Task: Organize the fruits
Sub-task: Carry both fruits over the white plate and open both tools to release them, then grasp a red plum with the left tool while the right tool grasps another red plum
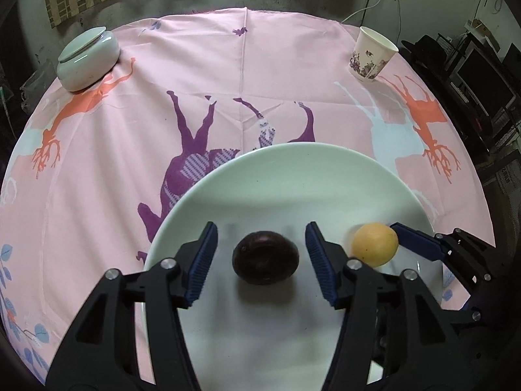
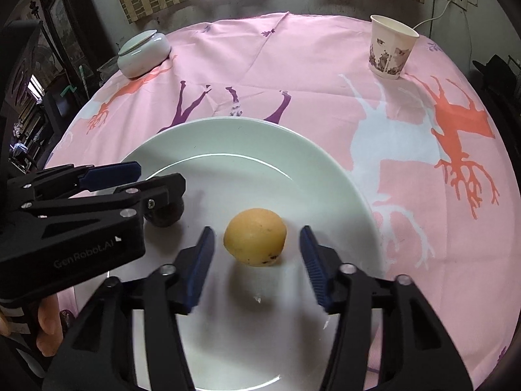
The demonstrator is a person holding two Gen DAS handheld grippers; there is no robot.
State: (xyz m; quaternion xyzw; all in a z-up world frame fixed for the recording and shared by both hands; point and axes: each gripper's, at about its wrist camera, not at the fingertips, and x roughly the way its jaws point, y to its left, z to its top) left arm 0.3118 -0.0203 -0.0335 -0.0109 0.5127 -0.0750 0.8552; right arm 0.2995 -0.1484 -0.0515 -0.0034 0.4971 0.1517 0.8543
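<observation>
Both sets of fingers released: dark fruit and yellow fruit seemingly lie lengthwise left-right on plate.

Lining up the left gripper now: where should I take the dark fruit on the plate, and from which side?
Grip the dark fruit across its widest middle, coming straight ahead and down. It lies on the plate, centred between the left gripper's open fingers, apart from the yellow fruit on its right.

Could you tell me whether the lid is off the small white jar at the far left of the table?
No, the lid sits on top of the jar in the left wrist view.
</observation>
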